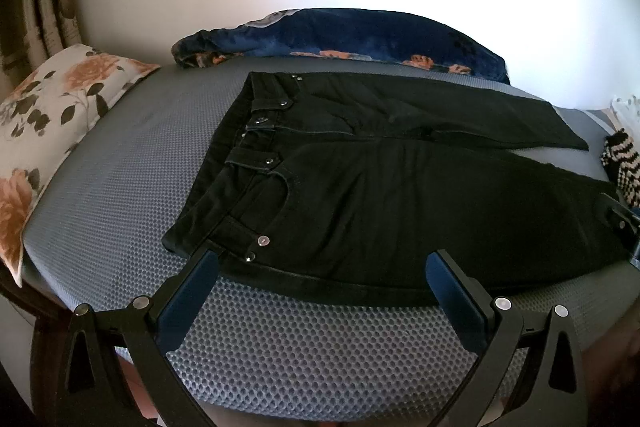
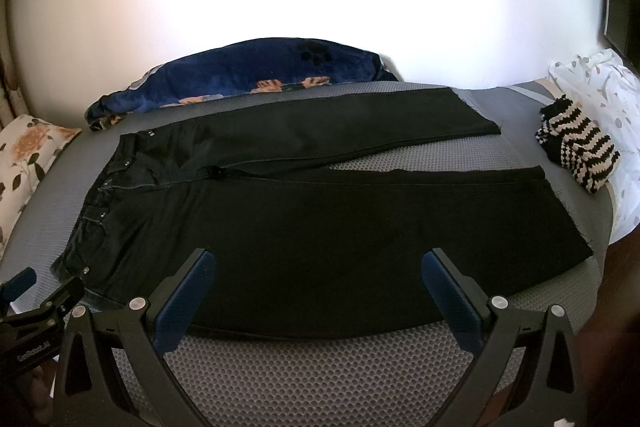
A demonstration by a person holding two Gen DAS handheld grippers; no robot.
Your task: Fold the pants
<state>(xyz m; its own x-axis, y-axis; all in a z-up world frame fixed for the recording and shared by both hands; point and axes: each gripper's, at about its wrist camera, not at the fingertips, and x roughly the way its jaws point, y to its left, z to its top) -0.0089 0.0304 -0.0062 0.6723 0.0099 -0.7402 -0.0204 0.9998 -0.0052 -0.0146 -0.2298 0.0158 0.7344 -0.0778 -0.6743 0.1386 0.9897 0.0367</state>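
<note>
Across the bed [image 2: 320,367], pants [image 2: 320,227] lie flat, unfolded; both tools [image 1: 320,275] [image 2: 318,279] spread, empty. Next: pinch near leg's edge.

I can see small white lettering on the left gripper [image 2: 24,291], but it's too blurred to read.

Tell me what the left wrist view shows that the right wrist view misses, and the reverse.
Only the left wrist view shows the waistband up close with its rivets.

Only the right wrist view shows both leg hems and the white spotted cloth in full.

Both show the black pants spread flat on the grey mattress, the blue blanket, the floral pillow, the striped knit item, and open tongs, left and right.
</note>
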